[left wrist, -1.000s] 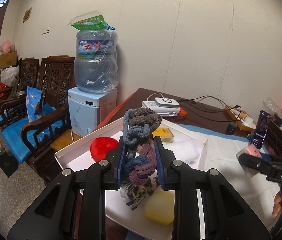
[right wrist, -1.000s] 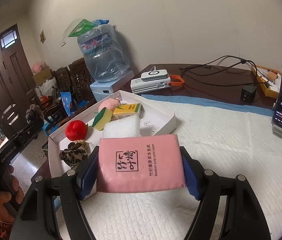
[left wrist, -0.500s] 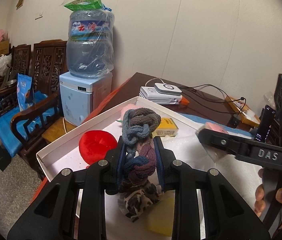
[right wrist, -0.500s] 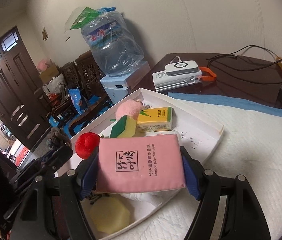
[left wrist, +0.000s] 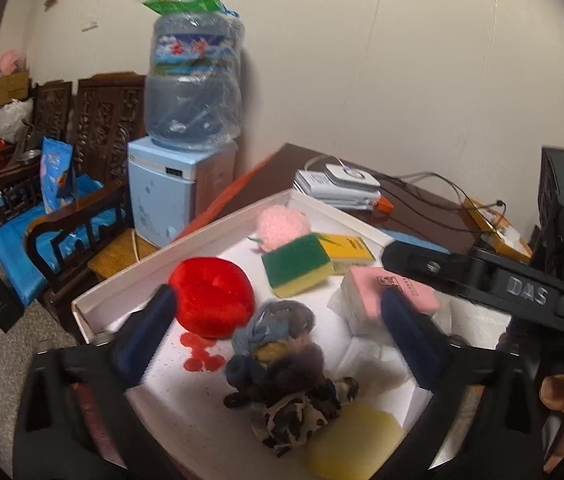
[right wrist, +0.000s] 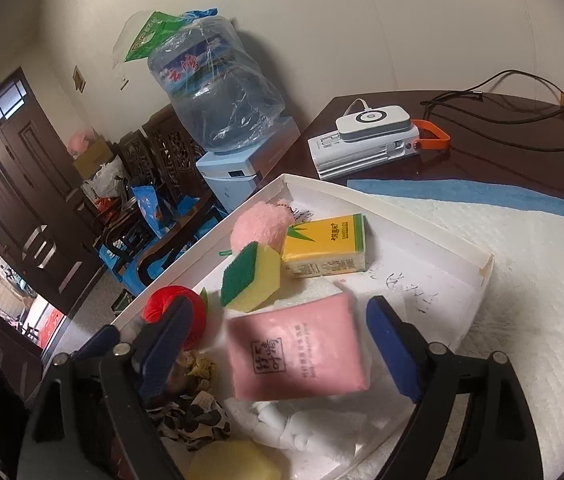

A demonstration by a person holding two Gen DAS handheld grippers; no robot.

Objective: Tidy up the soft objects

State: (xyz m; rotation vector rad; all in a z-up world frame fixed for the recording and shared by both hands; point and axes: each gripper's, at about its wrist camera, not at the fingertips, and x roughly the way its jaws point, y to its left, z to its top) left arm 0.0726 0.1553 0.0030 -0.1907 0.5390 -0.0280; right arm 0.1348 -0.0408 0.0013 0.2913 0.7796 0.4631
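Observation:
A white tray (left wrist: 218, 224) (right wrist: 433, 236) holds several soft things. My left gripper (left wrist: 278, 332) is open above it. The braided scrunchie (left wrist: 278, 336) lies free in the tray between its fingers, on a leopard scrunchie (left wrist: 301, 412). My right gripper (right wrist: 282, 344) is open. The pink tissue pack (right wrist: 297, 356) (left wrist: 397, 296) sits loose between its fingers, on white foam (right wrist: 313, 292). Also in the tray are a red plush ball (left wrist: 212, 300) (right wrist: 162, 304), a green-yellow sponge (left wrist: 295, 270) (right wrist: 250, 276), a yellow tissue pack (right wrist: 325, 246) (left wrist: 347, 252), a pink pompom (left wrist: 283, 226) (right wrist: 258, 226) and a yellow sponge (left wrist: 353, 444) (right wrist: 234, 460).
The tray lies on a white pad (right wrist: 521, 280) on a dark wooden table (right wrist: 481, 136). A white power bank stack (right wrist: 369, 140) and cables sit behind it. A water dispenser (left wrist: 186, 152) and carved chairs (left wrist: 54, 184) stand left of the table.
Both grippers have moved over the tray and opened. The left one has let go of the braided scrunchie and the right one of the pink tissue pack; both now lie in the tray.

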